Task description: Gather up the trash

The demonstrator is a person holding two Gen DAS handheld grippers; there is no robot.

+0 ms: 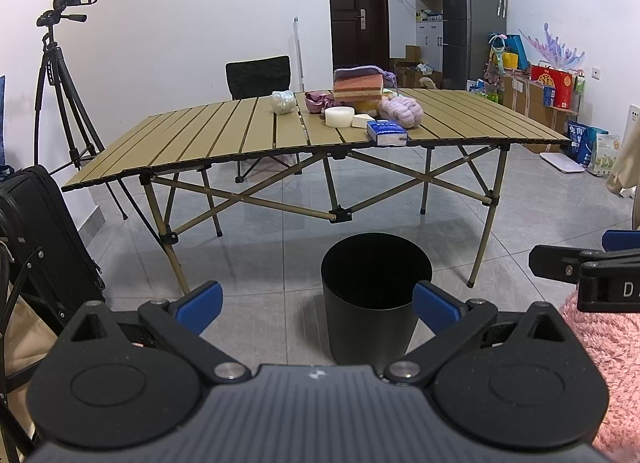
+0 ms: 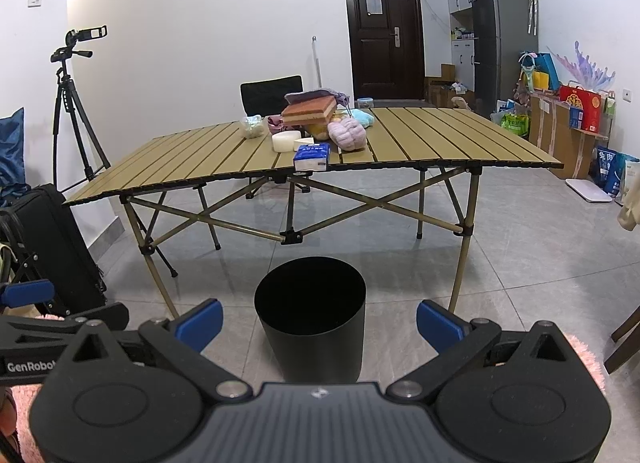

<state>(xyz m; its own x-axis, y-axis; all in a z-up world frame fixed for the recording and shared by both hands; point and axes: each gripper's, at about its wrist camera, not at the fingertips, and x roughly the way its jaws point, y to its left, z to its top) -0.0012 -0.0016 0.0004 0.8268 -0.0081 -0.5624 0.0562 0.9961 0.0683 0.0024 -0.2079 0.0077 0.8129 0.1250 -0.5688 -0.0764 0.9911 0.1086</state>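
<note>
Both tools, the left tool [image 1: 318, 305] and the right tool [image 2: 319, 321], gape wide and hold nothing. The black bin [image 1: 376, 295] stands on the floor just ahead of them. The likely trash sits beyond and above it, clustered mid-counter [image 1: 200, 131] around the tissue pack [image 1: 387, 132], about equally reachable by either.

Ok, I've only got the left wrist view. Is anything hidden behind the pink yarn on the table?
Observer: Yes. The right wrist view shows a light-blue soft thing behind the yarn.
Operator: Anything else back there?
Observer: A small clear tub with a blue lid, at the far edge of the table.
Operator: And is the right hand-held gripper open?
Observer: The right hand-held gripper is open and empty, pointing at the bin.
</note>
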